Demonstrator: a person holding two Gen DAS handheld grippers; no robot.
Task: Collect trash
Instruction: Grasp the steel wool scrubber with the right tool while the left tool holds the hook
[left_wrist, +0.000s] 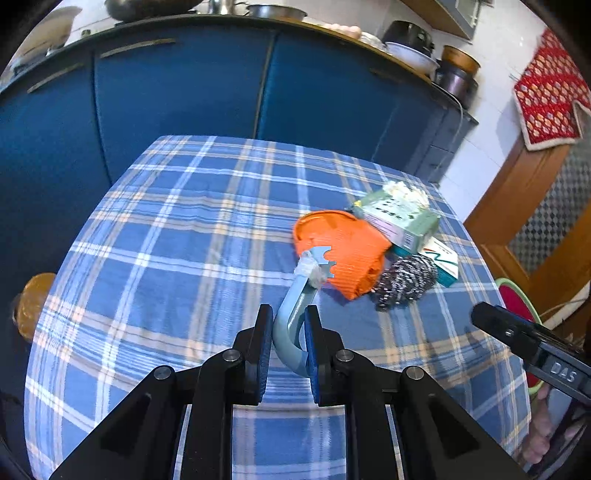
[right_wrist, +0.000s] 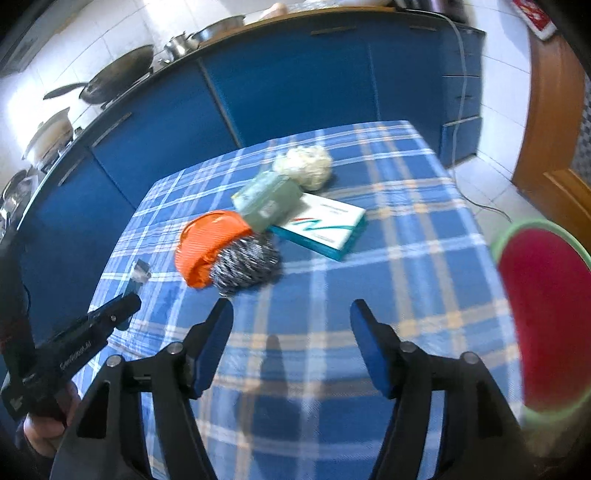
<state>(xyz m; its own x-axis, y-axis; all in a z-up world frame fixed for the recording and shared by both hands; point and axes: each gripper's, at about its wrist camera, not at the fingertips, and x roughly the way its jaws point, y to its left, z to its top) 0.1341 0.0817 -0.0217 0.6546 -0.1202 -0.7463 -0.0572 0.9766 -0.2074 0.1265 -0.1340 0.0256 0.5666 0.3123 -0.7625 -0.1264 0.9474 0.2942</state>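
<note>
Clamped between the blue pads of the left hand-held gripper (left_wrist: 289, 332) is a curved pale-blue plastic tool (left_wrist: 295, 306) with a notched head wrapped in clear film, held above the plaid-covered worktop (left_wrist: 166, 240). Beyond its tip, the left wrist view shows the rest of the trash bunched together: an orange ribbed piece (left_wrist: 347, 251), a steel scouring ball (left_wrist: 404, 280) touching it, a green carton (left_wrist: 400, 221) on a white-and-teal box (left_wrist: 443, 260), and a pale fluffy wad (left_wrist: 406, 192) behind. The other gripper pokes in at the right edge.

From the right wrist view, the right hand-held gripper (right_wrist: 291, 314) stands released, nothing between its pads, hovering near the scouring ball (right_wrist: 245, 267). The orange piece (right_wrist: 210, 240), green carton (right_wrist: 267, 201), flat box (right_wrist: 325, 225) and wad (right_wrist: 304, 166) lie further off. A red basin with a green rim (right_wrist: 546, 314) sits just off the worktop's right edge, probably the bin.

Risks, as I judge them: the tool is pinched on a smooth curved handle, so it could pivot or slip. Grabbing the springy ball may nudge the stacked carton off its box.
</note>
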